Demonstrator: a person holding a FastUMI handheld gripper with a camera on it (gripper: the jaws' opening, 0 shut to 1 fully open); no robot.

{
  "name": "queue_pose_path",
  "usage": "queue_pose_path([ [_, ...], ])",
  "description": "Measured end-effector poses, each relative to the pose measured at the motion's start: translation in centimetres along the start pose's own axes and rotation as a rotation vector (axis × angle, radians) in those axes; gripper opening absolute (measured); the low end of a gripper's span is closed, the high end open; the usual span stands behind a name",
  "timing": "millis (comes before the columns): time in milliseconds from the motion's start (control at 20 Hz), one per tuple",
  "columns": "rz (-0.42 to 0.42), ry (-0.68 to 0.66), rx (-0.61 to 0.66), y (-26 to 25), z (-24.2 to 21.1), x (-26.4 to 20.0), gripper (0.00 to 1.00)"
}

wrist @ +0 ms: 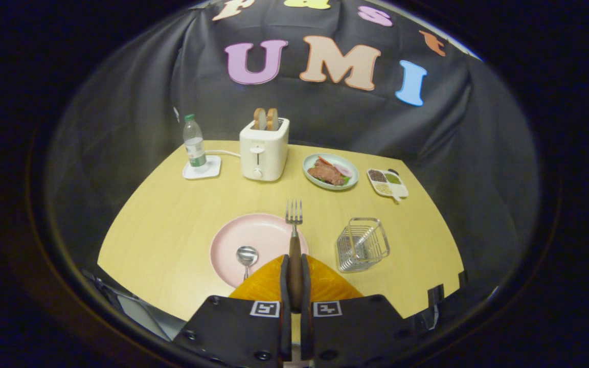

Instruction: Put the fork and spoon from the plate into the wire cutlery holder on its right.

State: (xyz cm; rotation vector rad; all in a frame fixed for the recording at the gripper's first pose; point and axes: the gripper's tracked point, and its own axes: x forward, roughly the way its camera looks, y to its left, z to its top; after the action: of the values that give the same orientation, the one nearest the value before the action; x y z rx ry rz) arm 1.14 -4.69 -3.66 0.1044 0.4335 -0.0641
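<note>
My gripper is shut on the fork by its brown wooden handle, and the metal tines stick out ahead of the fingers, above the right side of the pink plate. A metal spoon lies on the plate, left of the fingers, with its bowl pointing away. The wire cutlery holder stands on the table to the right of the plate and of the fingers; nothing shows inside it.
Beyond the plate stand a white toaster with two slices in it, a water bottle on a white coaster, a plate of food and a small divided dish. The wooden table ends close behind the holder's right side.
</note>
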Motion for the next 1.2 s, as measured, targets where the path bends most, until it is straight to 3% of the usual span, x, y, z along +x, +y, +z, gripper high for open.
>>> queue_pose_path([
  [550, -0.203, 0.173, 0.206, -7.3, 0.6, 0.4, 0.1],
  [950, -0.268, 0.344, 0.347, -9.4, -1.9, 2.3, 0.1],
  [1200, -0.263, 0.431, 0.334, -10.6, -2.9, 4.7, 0.1],
])
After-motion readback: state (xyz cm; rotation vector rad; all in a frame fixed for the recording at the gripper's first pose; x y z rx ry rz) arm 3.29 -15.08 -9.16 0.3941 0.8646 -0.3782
